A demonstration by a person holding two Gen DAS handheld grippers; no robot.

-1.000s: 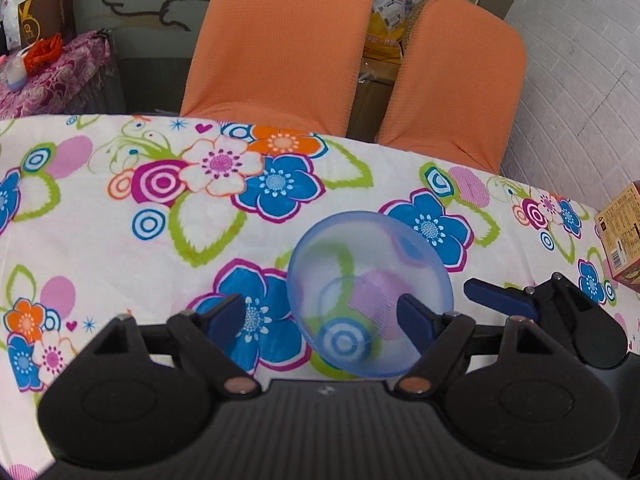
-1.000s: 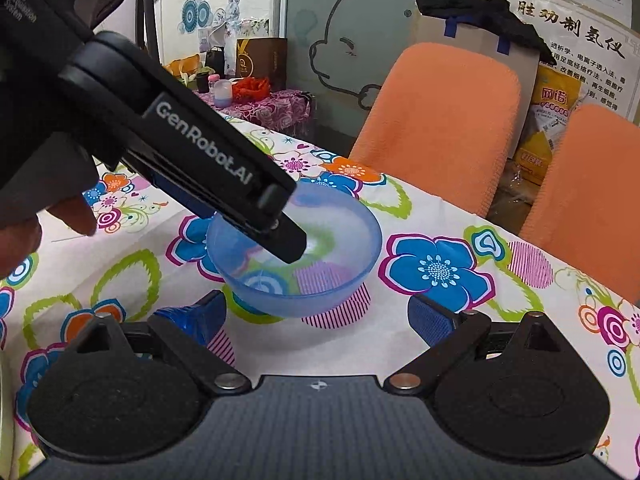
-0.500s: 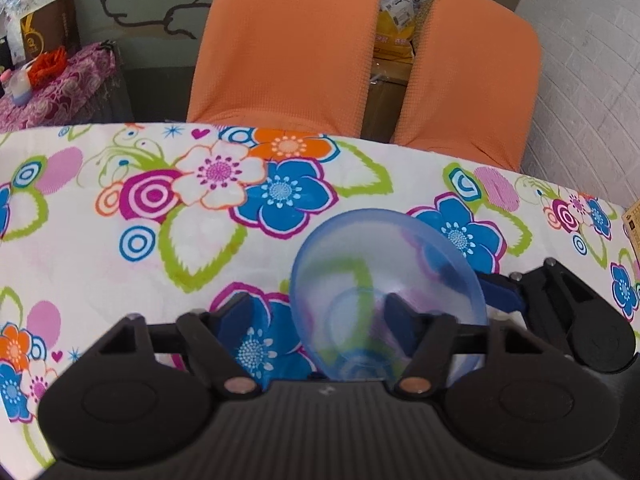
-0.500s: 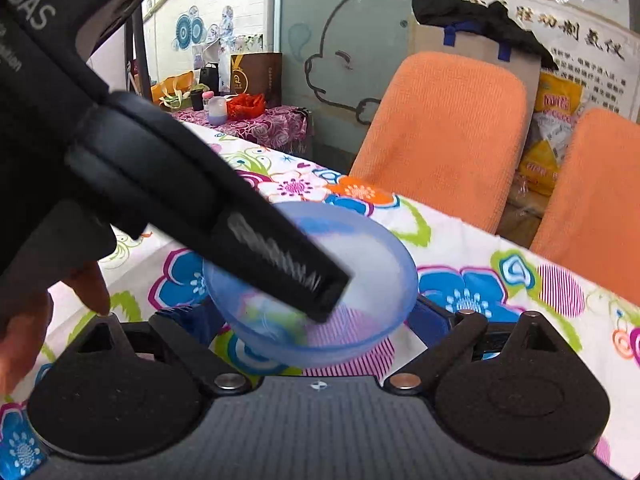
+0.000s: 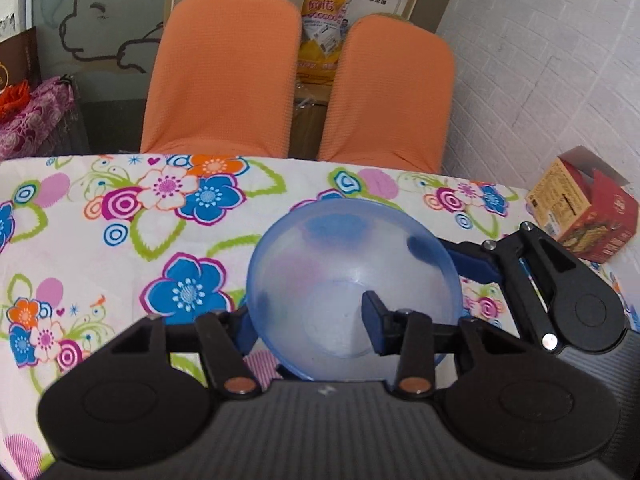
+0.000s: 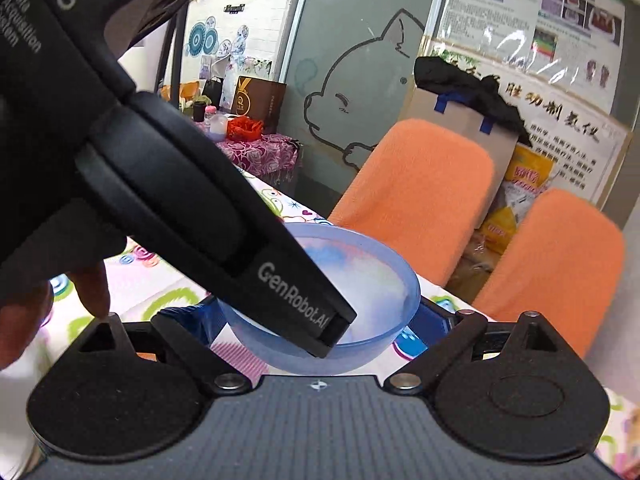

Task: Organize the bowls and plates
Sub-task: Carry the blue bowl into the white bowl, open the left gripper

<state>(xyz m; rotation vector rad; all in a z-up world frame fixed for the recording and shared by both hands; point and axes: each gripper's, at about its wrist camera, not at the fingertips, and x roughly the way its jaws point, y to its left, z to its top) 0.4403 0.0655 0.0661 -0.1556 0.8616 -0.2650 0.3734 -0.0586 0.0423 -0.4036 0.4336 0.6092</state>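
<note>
Although one blue bowl [image 5: 352, 280] is in hand, the sorting looks barely begun: no plates, no stack and no other bowls show in either view, so what is left cannot be counted.

Item 1, bowl: translucent blue plastic, empty; the flowered cloth shows through its wall. In the left wrist view it sits at about 5 o'clock of the tabletop [image 5: 100, 240], tipped toward the camera, and appears lifted off the cloth.

Item 2, left gripper [image 5: 308, 326]: closed on the bowl's near rim, one finger inside the basin, the other outside the wall at 9 o'clock of the bowl.

Item 3, right gripper [image 6: 316, 320]: spread wide, its blue fingers flanking the bowl at 9 and 3 o'clock; whether they touch the wall I cannot tell.

Item 4, cardboard box [image 5: 584, 216]: at the tabletop's 3 o'clock edge, flap up, contents unseen.

Item 5, two orange chairs [image 5: 224, 72]: at 12 o'clock, beyond the tabletop.

Judgement: the bowl needs a destination, none visible yet.
</note>
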